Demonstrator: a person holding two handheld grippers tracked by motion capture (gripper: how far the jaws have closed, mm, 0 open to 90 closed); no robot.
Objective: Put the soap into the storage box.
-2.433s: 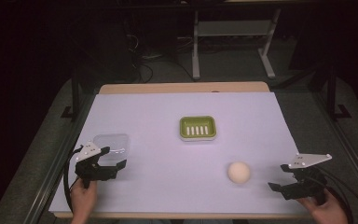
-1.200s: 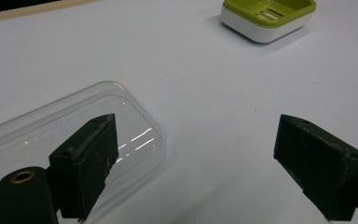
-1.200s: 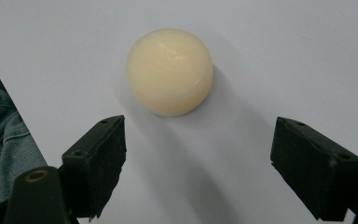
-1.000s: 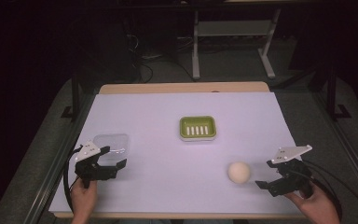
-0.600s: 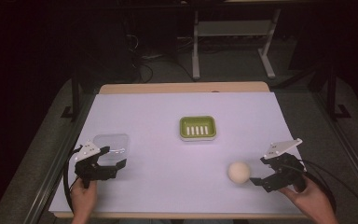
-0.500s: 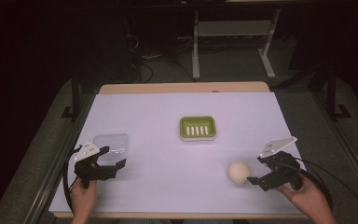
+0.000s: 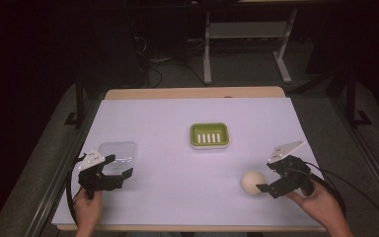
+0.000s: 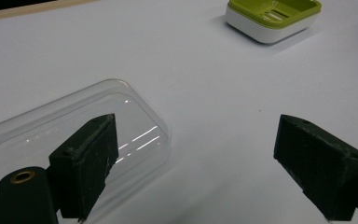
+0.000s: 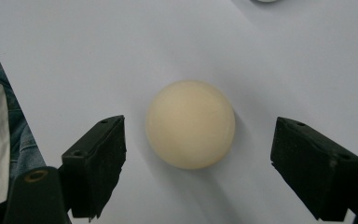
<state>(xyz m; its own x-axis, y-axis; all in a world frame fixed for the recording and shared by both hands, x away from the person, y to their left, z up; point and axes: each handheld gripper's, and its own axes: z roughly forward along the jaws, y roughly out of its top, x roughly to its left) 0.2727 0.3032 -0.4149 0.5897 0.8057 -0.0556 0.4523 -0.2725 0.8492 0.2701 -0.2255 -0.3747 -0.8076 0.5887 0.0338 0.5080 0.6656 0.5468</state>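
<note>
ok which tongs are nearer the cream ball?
Right. The right tongs sit open just beside the cream ball, jaws either side, not touching. The left tongs are across the table by the clear lid.

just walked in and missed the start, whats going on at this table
A person sits at a white table with a gripper in each hand. The right gripper is open and lined up on a cream ball, jaws either side of it but not touching. The left gripper is open too, held over the near edge of a clear lid. A green soap dish stands alone at mid-table. Nothing is gripped yet.
</note>
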